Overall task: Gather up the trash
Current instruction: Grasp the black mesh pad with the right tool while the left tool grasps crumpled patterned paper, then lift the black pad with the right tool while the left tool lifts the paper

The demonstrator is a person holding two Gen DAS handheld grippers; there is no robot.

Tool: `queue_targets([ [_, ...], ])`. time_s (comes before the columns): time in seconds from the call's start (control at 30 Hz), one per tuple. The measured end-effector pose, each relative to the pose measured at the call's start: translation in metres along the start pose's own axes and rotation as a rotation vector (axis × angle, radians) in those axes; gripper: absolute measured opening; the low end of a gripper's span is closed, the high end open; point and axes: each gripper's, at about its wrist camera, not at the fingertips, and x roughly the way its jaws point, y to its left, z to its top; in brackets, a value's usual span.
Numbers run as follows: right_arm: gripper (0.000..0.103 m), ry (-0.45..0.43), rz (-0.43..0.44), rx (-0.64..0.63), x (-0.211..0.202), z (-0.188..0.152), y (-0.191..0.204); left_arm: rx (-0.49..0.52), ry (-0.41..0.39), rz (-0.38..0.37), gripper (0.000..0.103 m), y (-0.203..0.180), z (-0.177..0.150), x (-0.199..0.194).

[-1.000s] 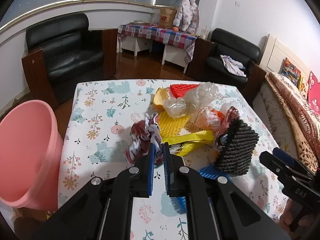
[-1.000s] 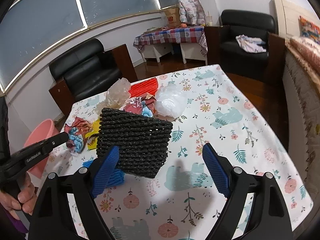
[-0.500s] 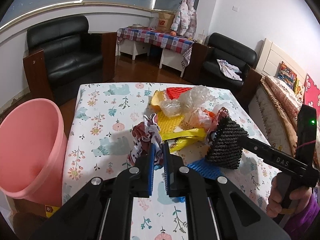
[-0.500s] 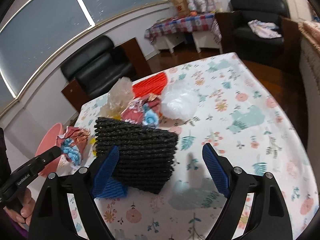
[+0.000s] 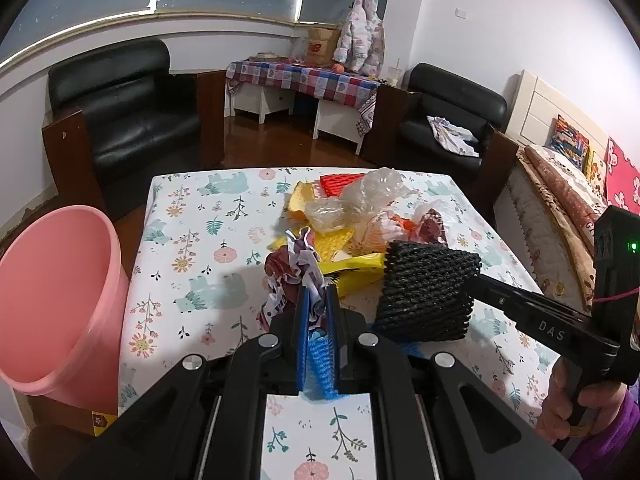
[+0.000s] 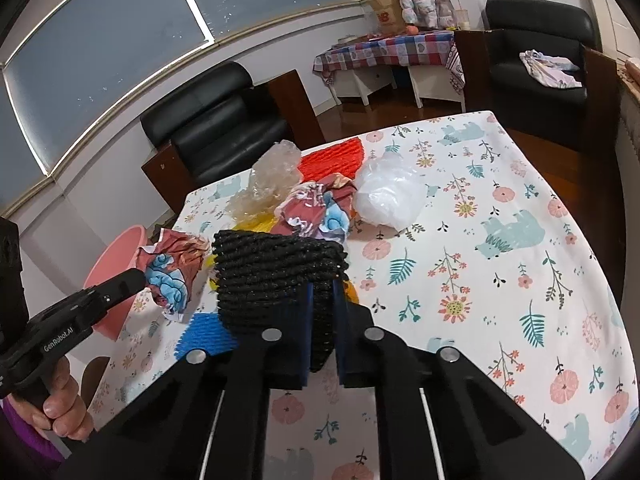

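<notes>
My left gripper (image 5: 318, 300) is shut on a crumpled red-and-white printed paper (image 5: 294, 270), held just above the table; the paper also shows in the right wrist view (image 6: 172, 268). My right gripper (image 6: 321, 300) is shut on a black foam net (image 6: 276, 276), lifted off the table; the net also shows in the left wrist view (image 5: 426, 292). A pink bin (image 5: 52, 300) stands off the table's left edge. More trash lies mid-table: a yellow wrapper (image 5: 354, 266), clear plastic (image 5: 370, 194), red foam net (image 5: 340, 182), white plastic bag (image 6: 388, 196), blue foam net (image 6: 204, 334).
The table has a floral cloth (image 6: 500, 280). A black armchair (image 5: 124, 112) stands behind the table on the left, another (image 5: 448, 108) on the right. A bed (image 5: 568, 200) runs along the right side. A checked side table (image 5: 300, 76) stands at the far wall.
My right gripper has closed on the black foam net, which was between its open jaws before. My left gripper has risen slightly, still holding the crumpled paper.
</notes>
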Motion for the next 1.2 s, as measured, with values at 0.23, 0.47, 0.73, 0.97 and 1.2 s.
queue_targets([
  [0.23, 0.004, -0.043, -0.003, -0.071, -0.018, -0.002, 0.023, -0.001, -0.03, -0.003, 0.008, 0.002, -0.001, -0.012],
  [0.47, 0.004, -0.066, -0.017, -0.107, -0.032, -0.006, 0.038, -0.008, -0.041, -0.024, 0.008, 0.004, -0.001, -0.017],
  [0.73, 0.004, -0.087, -0.024, -0.108, -0.045, -0.006, 0.042, -0.002, -0.037, -0.034, 0.008, 0.004, -0.002, -0.018],
  [0.97, 0.004, -0.098, -0.029, -0.1, -0.051, -0.006, 0.041, -0.012, -0.044, -0.03, 0.008, 0.008, 0.0, -0.02],
  [1.2, 0.004, -0.101, -0.033, -0.085, -0.054, -0.006, 0.035, -0.012, -0.045, -0.029, 0.008, 0.008, 0.0, -0.02],
])
